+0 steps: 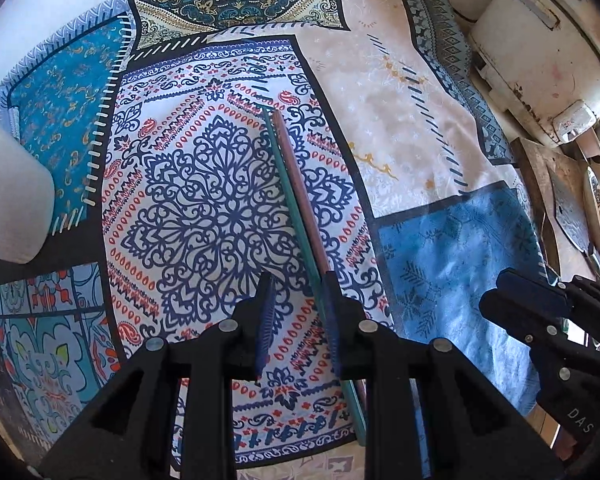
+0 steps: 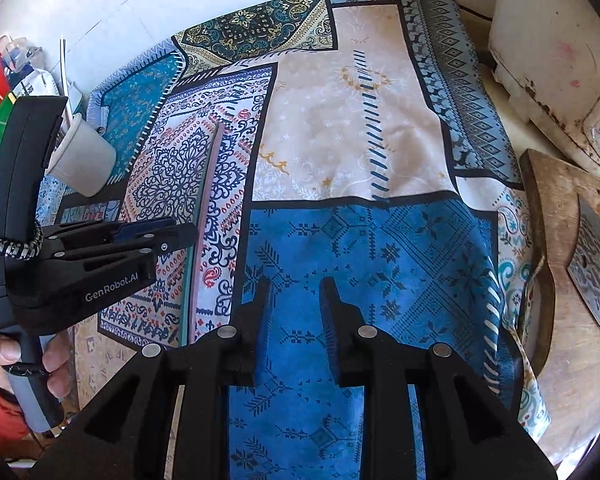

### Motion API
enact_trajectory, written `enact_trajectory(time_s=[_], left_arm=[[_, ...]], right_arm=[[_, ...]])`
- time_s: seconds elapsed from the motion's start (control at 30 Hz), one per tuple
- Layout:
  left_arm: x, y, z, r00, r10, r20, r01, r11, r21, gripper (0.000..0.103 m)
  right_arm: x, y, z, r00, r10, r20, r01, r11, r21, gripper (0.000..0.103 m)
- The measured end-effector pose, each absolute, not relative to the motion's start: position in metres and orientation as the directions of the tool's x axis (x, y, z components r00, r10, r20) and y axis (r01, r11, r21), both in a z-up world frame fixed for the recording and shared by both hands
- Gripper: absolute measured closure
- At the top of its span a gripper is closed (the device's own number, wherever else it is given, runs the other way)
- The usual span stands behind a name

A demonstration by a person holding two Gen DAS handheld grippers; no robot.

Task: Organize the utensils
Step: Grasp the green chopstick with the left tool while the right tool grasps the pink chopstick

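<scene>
A patchwork-patterned tablecloth (image 1: 204, 184) covers the table, and its edges run out of both views. To the right stands a worn white appliance (image 2: 556, 68), cut off by the frame, and below it a wooden cutting board (image 2: 572, 280) with a cleaver blade (image 2: 596, 276) lying on it – the handle is not visible. A white cup (image 2: 80, 160) lies tilted at the left; its inside cannot be seen. Two chopsticks (image 1: 296, 204) – one teal, one pinkish – lie side by side on the cloth. The left gripper (image 1: 300, 308) is parted around their near part, the right finger touching them; the lower ends are hidden. The right gripper (image 2: 296, 308) hangs parted over the blue patch, holding nothing.
</scene>
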State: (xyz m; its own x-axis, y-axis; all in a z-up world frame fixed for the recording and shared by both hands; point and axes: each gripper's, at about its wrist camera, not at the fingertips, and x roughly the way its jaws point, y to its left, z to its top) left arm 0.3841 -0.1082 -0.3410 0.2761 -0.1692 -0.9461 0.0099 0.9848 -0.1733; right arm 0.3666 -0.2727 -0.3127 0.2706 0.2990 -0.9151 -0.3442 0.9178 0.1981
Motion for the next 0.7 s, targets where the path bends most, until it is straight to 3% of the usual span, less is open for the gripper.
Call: enact_trajectory(time_s=[0.17,0.2,0.47,0.7], left_arm=[[0.392,-0.101,-0.343,0.258,-0.191,-0.947,0.027,0.981,-0.19,0.083],[0.393,-0.101,-0.344,0.253,-0.158,-0.954,0.026,0.987,-0.157,0.094],[0.391,-0.106,-0.342,0.281,-0.094,-0.955,0.108,0.992,-0.066,0.095],[0.373,-0.085,-0.345,0.276,-0.109,-0.955,0.043,0.994,-0.101,0.099]], right_arm=[[0.375,-0.265,-0.319,0.254,0.301,-0.919,-0.355,0.913,0.201,0.081],[0.377,-0.264,-0.32,0.25,0.306,-0.918,-0.356,0.911,0.207,0.081],[0.389,-0.249,-0.326,0.229,0.332,-0.915,-0.376,0.897,0.231,0.081],[0.397,-0.215,-0.339,0.169,0.376,-0.911,-0.41,0.867,0.281,0.081]])
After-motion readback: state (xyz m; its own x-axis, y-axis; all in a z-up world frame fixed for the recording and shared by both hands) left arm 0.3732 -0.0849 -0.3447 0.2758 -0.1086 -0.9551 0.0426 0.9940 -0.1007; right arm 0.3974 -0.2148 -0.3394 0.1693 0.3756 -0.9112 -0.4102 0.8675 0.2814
